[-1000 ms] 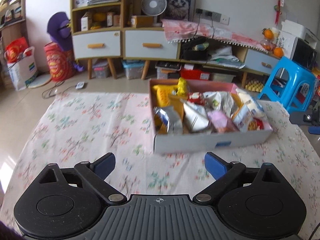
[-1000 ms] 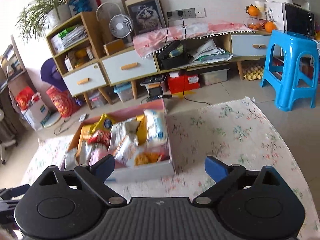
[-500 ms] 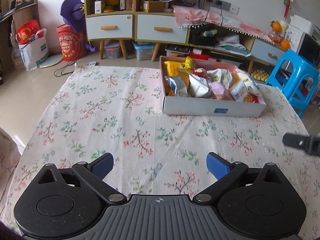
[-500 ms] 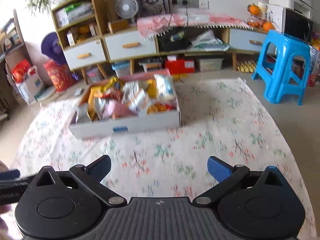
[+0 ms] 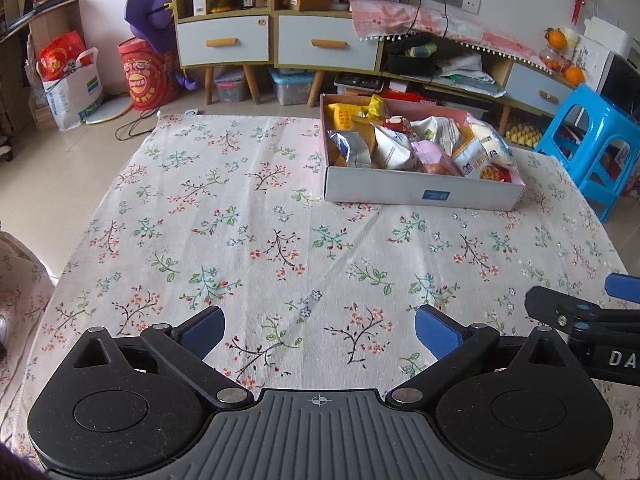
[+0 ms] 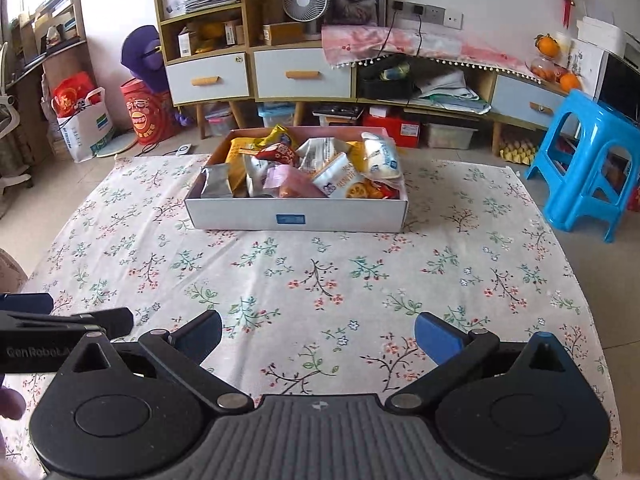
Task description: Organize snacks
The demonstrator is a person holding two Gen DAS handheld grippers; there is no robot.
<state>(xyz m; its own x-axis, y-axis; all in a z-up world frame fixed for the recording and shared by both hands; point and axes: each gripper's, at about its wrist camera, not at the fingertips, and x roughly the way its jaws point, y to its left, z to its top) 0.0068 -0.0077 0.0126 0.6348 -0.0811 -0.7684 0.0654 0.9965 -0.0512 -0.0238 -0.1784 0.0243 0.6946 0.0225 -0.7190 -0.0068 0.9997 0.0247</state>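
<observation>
white box full, both grippers backed off

white cardboard box [image 6: 296, 216] sits on the far half of the tabletop [image 5: 240, 216], packed with snack packets [image 6: 312, 168]: foil, pink, yellow and red wrappers piled above the rim. no loose packet shows on the cloth in either view.

change vs. a second ago: both cameras were close over the box then; now they sit back near the front edge of the tabletop, and the box looks smaller and further off. left gripper [image 5: 318, 334] and right gripper [image 6: 318, 338] each have their blue fingers [image 5: 202, 330] spread wide with nothing between them. each gripper also shows at the side of the other's view, so they hang close, side by side.

judgement: withdrawal with empty fingers and a full box suggests the gathering step is done or near done. remaining work, if any, would be tidying packets inside the box.

room: wide bare floral cloth between grippers and box, no obstacle on the approach. box stands close to the far edge of the tabletop, so a push from the front could slide it off. blue stool [image 6: 588, 160] stands off the right side, apart from the tabletop.
</observation>
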